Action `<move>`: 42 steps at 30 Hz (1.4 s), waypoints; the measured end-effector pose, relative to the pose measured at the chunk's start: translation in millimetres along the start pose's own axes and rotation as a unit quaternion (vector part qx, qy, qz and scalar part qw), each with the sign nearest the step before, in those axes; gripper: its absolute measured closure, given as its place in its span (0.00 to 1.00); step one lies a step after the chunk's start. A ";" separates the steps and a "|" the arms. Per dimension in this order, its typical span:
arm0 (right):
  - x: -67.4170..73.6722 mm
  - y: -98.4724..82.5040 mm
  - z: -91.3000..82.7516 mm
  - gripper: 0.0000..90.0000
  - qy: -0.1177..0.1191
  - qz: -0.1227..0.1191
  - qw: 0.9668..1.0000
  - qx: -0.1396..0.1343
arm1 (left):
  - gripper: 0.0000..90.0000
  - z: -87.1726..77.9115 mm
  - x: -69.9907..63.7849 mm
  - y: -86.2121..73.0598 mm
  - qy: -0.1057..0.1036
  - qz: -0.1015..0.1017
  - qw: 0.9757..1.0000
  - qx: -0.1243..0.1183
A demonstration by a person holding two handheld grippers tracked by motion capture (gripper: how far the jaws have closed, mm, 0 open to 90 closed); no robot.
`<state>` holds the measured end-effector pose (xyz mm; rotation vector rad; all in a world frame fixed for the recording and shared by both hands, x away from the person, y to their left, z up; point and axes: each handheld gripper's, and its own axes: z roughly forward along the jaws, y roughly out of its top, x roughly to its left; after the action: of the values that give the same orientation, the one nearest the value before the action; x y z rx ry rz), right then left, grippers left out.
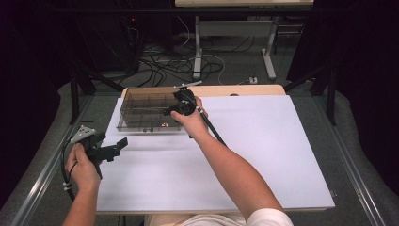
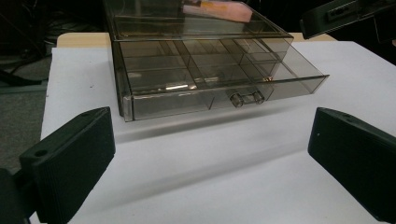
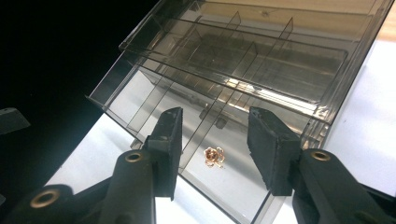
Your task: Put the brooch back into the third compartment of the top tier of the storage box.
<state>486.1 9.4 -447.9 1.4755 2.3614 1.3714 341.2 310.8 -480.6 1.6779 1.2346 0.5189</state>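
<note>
A smoky clear organiser box [image 1: 146,110] stands at the back left of the white board, its divided drawer [image 2: 196,77] pulled out toward me, with a small knob [image 2: 247,99] on the front. My right gripper [image 1: 176,110] hovers over the drawer's right end with its jaws apart. Between and below them a small gold flower-shaped trinket [image 3: 214,156] lies loose on the floor of a drawer compartment [image 3: 154,100]; the right gripper [image 3: 215,133] does not touch it. My left gripper [image 1: 123,143] rests open near the board's left edge and faces the drawer front, with nothing between its fingers [image 2: 74,158].
The white board [image 1: 244,155] covers most of the wooden table and is bare on the right and front. Metal rails run along both sides. Cables [image 1: 164,63] and table legs sit on the floor beyond.
</note>
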 end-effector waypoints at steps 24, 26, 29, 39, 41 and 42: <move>4.3 -2.5 -23.6 0.41 0.029 -0.018 0.999 -0.004 | 0.01 2.4 -2.2 1.1 -0.002 0.008 1.000 0.002; 3.3 -3.4 -28.3 0.38 0.032 -0.021 0.999 -0.006 | 0.01 2.7 -2.4 0.9 -0.003 0.008 1.000 0.002; 2.2 -4.7 -36.5 0.36 0.022 -0.043 0.999 -0.008 | 0.01 3.3 -3.4 0.7 -0.004 0.007 1.000 0.003; -1.5 -12.8 -65.9 0.35 0.039 -0.044 0.998 -0.023 | 0.01 3.7 -4.8 0.7 -0.006 0.010 1.000 0.004; -4.3 -15.5 -73.0 0.33 0.037 -0.047 0.998 -0.021 | 0.01 4.0 -4.9 0.7 -0.006 0.010 1.000 0.004; -5.8 -16.8 -75.8 0.31 0.032 -0.055 0.998 -0.027 | 0.01 4.1 -5.0 0.6 -0.006 0.010 1.000 0.004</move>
<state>443.3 -47.2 -415.6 1.2868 2.3834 1.4652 342.8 304.5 -481.0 1.6993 1.2133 0.5159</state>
